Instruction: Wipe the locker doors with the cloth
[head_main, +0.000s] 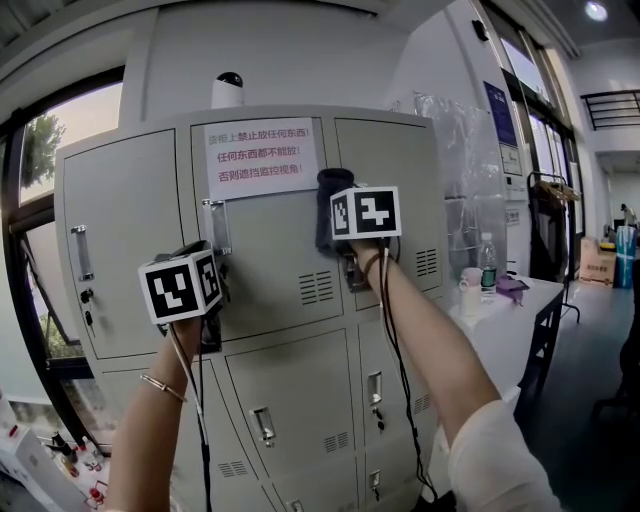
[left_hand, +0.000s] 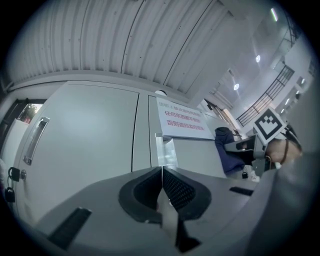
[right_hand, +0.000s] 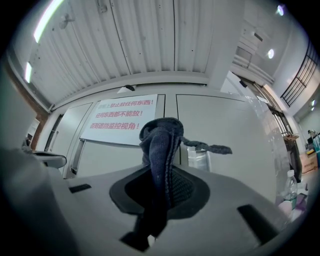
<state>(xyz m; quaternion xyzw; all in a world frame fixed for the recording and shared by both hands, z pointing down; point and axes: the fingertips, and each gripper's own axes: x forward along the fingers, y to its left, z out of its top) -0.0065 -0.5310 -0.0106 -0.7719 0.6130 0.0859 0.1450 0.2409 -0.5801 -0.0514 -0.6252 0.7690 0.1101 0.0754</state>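
Grey lockers (head_main: 120, 240) fill the head view. The top middle door (head_main: 275, 265) carries a paper sign (head_main: 262, 158) with red print. My right gripper (head_main: 338, 232) is shut on a dark blue cloth (head_main: 328, 205) and presses it against the seam between the middle and right doors. In the right gripper view the cloth (right_hand: 160, 135) bunches out of the shut jaws (right_hand: 162, 175). My left gripper (head_main: 212, 268) is shut on the middle door's metal handle (head_main: 215, 226). In the left gripper view that handle (left_hand: 165, 150) runs down into the jaws (left_hand: 161, 187).
A white dome camera (head_main: 228, 90) sits on top of the lockers. More locker doors (head_main: 300, 395) lie below. A white table (head_main: 510, 310) at the right holds a bottle (head_main: 487, 262) and a cup (head_main: 471, 285). A window (head_main: 30, 230) is at the left.
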